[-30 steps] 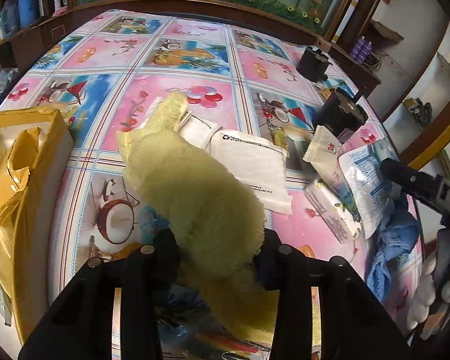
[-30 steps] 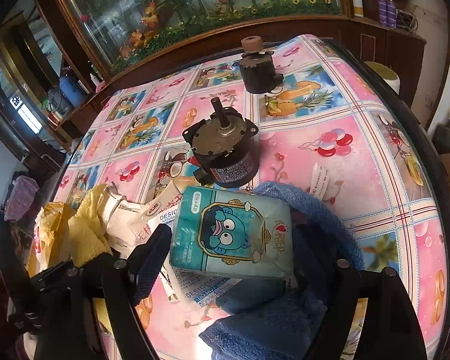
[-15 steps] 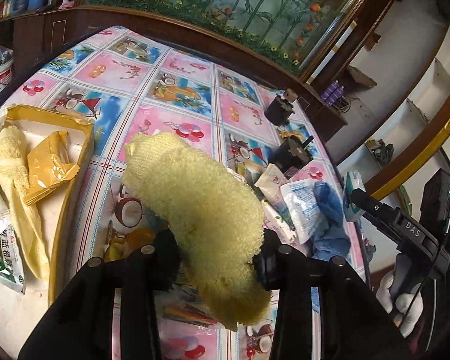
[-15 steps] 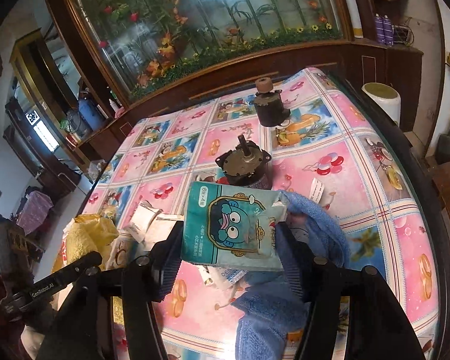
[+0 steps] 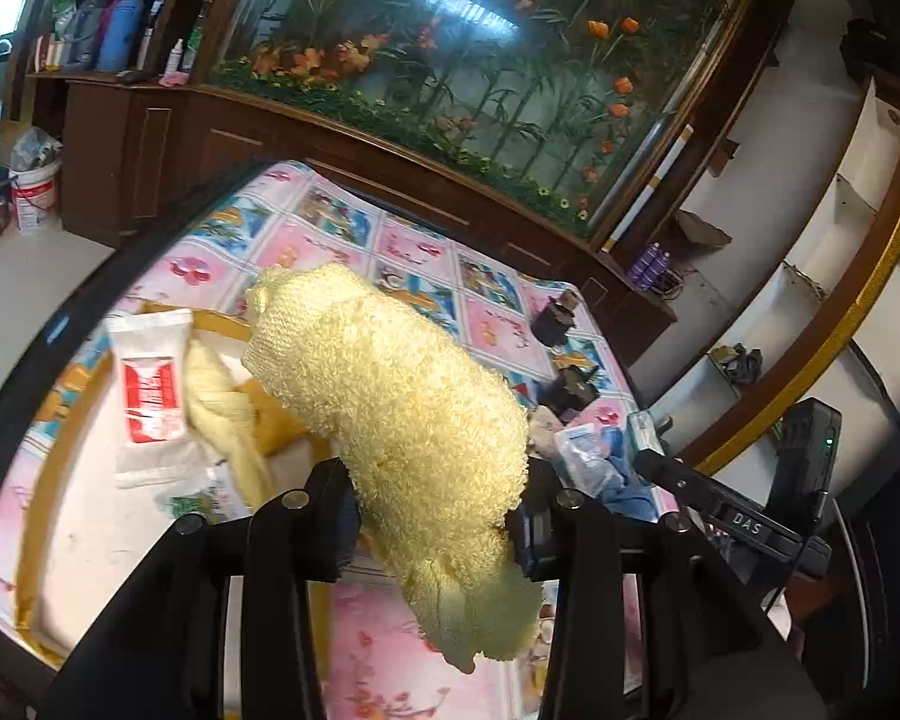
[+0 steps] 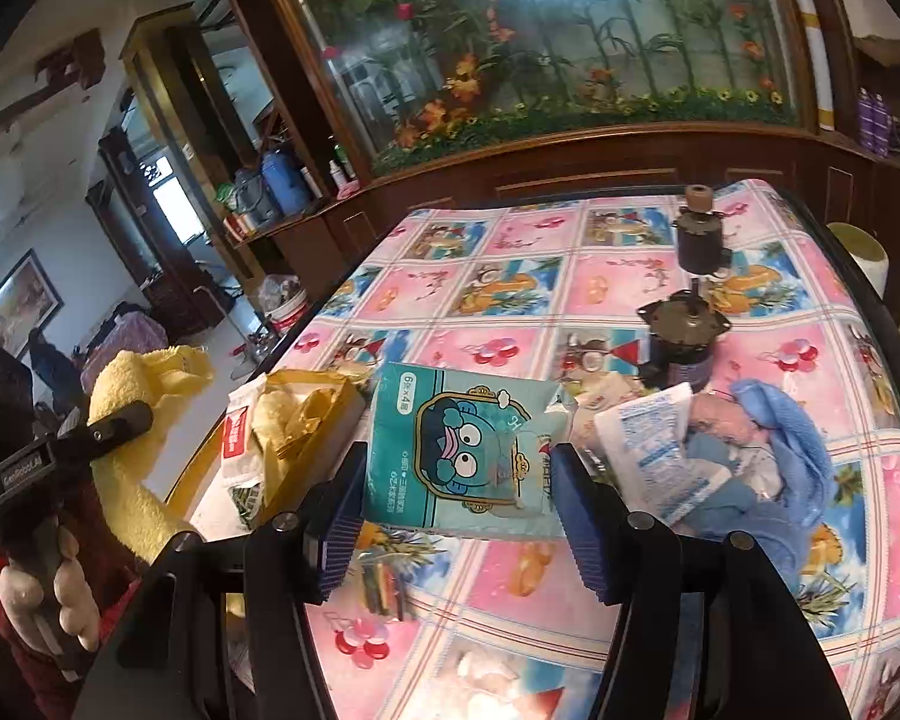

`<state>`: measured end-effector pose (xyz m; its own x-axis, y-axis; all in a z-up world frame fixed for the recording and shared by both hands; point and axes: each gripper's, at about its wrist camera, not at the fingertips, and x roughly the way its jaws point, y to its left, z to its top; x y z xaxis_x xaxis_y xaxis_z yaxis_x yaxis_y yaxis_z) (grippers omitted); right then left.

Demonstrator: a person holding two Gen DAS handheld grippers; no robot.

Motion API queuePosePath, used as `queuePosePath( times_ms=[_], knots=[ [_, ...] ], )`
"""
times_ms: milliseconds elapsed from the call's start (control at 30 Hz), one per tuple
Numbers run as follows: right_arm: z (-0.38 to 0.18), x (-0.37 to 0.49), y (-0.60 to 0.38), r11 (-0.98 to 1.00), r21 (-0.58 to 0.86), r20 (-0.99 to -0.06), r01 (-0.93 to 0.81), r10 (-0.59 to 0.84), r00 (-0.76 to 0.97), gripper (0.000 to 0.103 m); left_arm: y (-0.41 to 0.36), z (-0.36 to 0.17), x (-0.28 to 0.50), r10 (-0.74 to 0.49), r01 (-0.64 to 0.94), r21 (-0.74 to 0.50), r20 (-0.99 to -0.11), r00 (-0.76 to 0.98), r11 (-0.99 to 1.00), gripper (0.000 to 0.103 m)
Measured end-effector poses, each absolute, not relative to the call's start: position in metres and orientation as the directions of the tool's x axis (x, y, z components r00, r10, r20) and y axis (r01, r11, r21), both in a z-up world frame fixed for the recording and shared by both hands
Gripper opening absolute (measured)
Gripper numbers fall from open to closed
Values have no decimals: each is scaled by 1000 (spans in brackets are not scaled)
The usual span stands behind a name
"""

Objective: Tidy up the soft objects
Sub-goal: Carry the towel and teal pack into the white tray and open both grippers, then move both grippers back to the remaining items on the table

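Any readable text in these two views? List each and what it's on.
"DAS": right gripper body, seen from the left wrist view.
"GenRobot.AI": left gripper body, seen from the right wrist view.
"6" and "4": teal tissue pack; the rest is too small.
White sachet, red-label packet: print blurred.

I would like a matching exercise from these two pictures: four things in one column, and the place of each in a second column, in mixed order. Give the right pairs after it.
Things:
1. yellow towel
2. tissue pack
3. blue cloth
4. red-label packet

Places:
A. lying in the yellow box
B. held in the left claw
C. heaped on the table near the two motors
D. held in the right claw

Pairs: 1-B, 2-D, 3-C, 4-A
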<state>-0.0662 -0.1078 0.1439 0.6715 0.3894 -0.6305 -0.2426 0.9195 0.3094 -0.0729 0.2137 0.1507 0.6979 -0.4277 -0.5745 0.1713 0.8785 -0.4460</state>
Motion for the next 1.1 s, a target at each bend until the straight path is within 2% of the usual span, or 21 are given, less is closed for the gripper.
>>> queuePosePath(
  times_ms=[333, 533, 833, 933, 1100],
  knots=[
    [138, -60, -3, 868, 271, -667, -415, 480, 569, 61, 277, 94, -58, -229, -5, -298, -742, 630, 954, 37],
    [123, -58, 60, 832, 250, -701, -495, 508, 500, 61, 287, 58, -39, -174, -34, -232, -813, 555, 972, 38],
    [91, -43, 130, 799, 237, -763, -552, 505, 404, 61, 291, 28, -22, -123, -42, -162, -873, 472, 986, 46],
    [82, -37, 144, 800, 225, -777, -556, 491, 393, 62, 297, 34, -29, -135, -49, -181, -866, 482, 982, 49],
    [69, -24, 158, 812, 206, -794, -547, 465, 392, 70, 305, 54, -41, -145, -52, -204, -834, 533, 978, 59]
  ],
)
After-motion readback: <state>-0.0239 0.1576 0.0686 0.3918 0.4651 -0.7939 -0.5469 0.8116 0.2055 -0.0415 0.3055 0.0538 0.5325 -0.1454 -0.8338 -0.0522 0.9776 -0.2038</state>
